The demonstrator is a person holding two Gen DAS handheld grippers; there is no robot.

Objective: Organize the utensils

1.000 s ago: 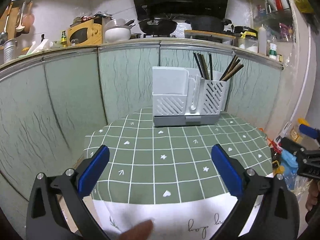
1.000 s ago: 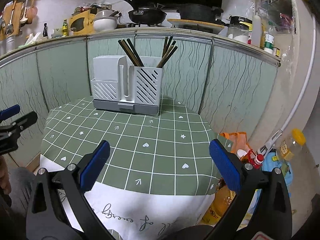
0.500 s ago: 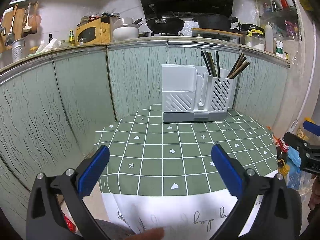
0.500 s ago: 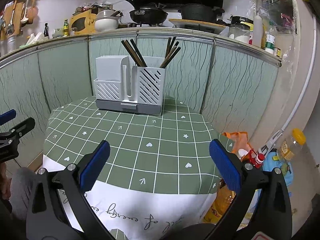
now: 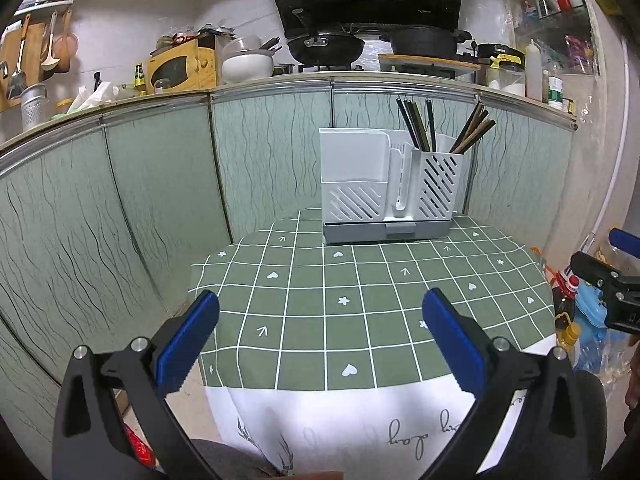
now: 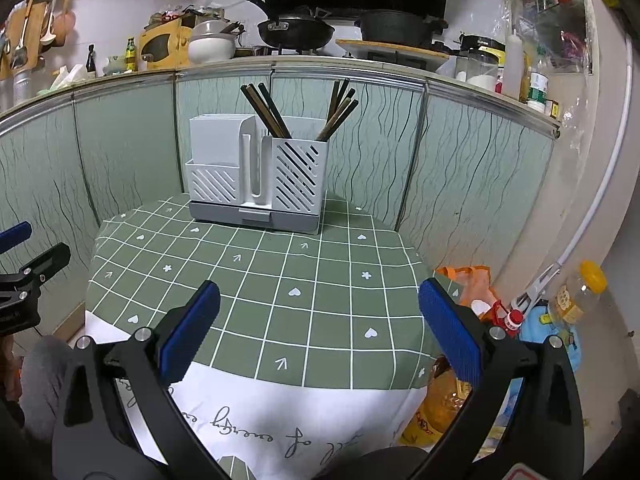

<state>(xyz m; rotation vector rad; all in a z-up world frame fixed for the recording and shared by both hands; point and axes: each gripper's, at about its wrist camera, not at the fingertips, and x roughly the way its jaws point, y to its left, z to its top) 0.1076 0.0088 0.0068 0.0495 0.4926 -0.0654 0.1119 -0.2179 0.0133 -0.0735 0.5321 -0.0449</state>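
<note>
A white slotted utensil holder (image 5: 388,188) on a grey base stands at the far edge of the green checked table (image 5: 360,304); it also shows in the right wrist view (image 6: 256,178). Dark chopsticks (image 5: 418,126) stand in two bunches in its right compartment, also seen in the right wrist view (image 6: 268,110). My left gripper (image 5: 320,320) is open and empty above the table's near edge. My right gripper (image 6: 318,316) is open and empty over the near edge too. Each gripper shows at the edge of the other's view.
Green patterned panels (image 5: 160,184) curve round behind the table under a counter with pots and a microwave. Bottles and an orange bag (image 6: 468,284) lie on the floor right of the table. A white cloth with lettering (image 6: 280,420) hangs over the near edge.
Both grippers have drawn back and lifted a little from the table. The holder looks farther away. Both stay open and empty.
</note>
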